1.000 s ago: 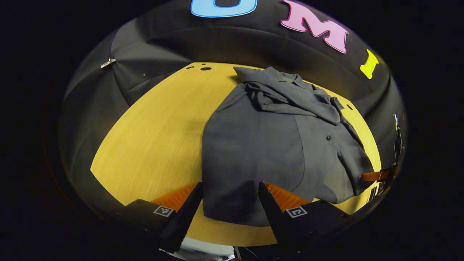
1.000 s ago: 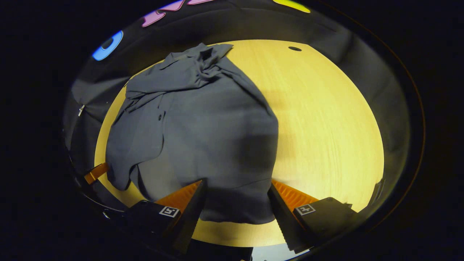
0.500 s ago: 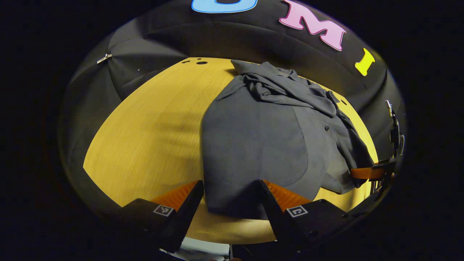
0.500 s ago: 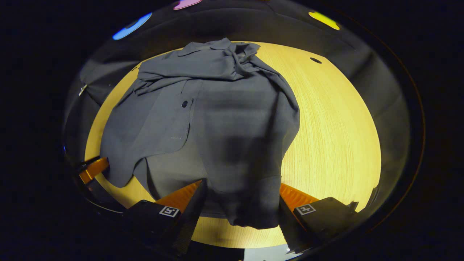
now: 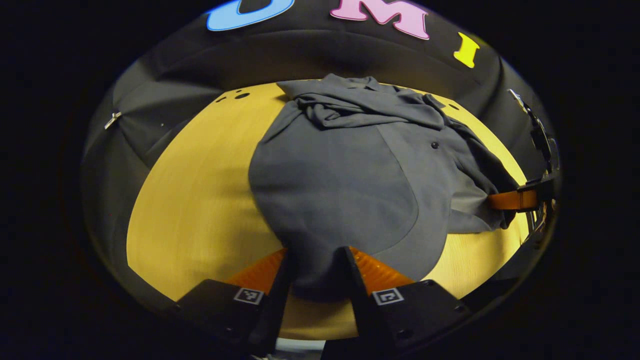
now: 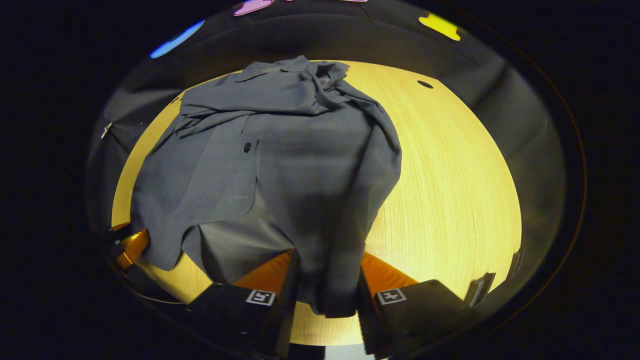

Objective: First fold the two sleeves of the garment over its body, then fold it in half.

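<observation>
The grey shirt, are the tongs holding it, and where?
Yes. Both tongs pinch the grey shirt at its near bottom hem: the left tongs at one corner, the right tongs at the other.

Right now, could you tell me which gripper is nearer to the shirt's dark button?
Left. The left gripper pinches the hem of the button panel; the right gripper pinches the other panel's hem.

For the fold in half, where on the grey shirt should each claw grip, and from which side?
Grip the near hem of the shirt, one corner per claw, coming in low from the table's front edge. The hem lies flat and closest, with sleeves bunched at the far collar end. The left claw and right claw already pinch those corners.
</observation>
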Action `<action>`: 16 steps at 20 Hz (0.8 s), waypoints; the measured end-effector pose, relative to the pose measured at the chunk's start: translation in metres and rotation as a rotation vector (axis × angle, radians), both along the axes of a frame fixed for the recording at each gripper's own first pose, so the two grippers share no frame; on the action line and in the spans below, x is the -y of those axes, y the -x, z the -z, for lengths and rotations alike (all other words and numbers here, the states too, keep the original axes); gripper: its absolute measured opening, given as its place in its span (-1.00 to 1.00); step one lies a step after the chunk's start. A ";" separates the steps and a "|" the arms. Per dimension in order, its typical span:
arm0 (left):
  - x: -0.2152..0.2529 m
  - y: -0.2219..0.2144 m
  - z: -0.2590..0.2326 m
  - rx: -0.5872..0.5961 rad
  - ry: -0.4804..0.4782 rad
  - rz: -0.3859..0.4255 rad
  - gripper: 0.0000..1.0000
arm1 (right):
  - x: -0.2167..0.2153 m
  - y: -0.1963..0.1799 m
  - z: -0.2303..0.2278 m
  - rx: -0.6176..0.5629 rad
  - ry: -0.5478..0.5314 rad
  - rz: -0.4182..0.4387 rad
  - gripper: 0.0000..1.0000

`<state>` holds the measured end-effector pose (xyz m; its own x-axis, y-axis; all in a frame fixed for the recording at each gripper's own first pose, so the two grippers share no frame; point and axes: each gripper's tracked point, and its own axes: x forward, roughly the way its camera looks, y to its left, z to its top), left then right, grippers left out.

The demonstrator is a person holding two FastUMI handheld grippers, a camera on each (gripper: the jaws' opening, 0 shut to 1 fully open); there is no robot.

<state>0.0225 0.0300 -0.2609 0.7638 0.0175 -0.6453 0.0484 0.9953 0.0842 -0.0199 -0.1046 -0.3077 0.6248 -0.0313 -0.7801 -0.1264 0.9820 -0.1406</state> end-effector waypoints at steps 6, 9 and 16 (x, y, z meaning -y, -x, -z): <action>0.013 -0.004 -0.001 0.019 -0.049 0.062 -0.79 | -0.006 -0.004 -0.001 0.002 -0.008 -0.076 -0.70; 0.015 -0.005 -0.006 0.029 -0.042 0.073 -0.89 | -0.009 -0.001 0.000 -0.032 -0.042 -0.117 -0.81; 0.036 -0.012 -0.050 0.079 0.117 0.071 -0.84 | -0.014 -0.006 -0.026 -0.001 -0.127 -0.099 -0.87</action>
<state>0.0342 -0.0064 -0.2113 0.8091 -0.1102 -0.5773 0.1167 0.9928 -0.0260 -0.0141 -0.0904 -0.2813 0.6194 0.1292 -0.7743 -0.2233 0.9746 -0.0160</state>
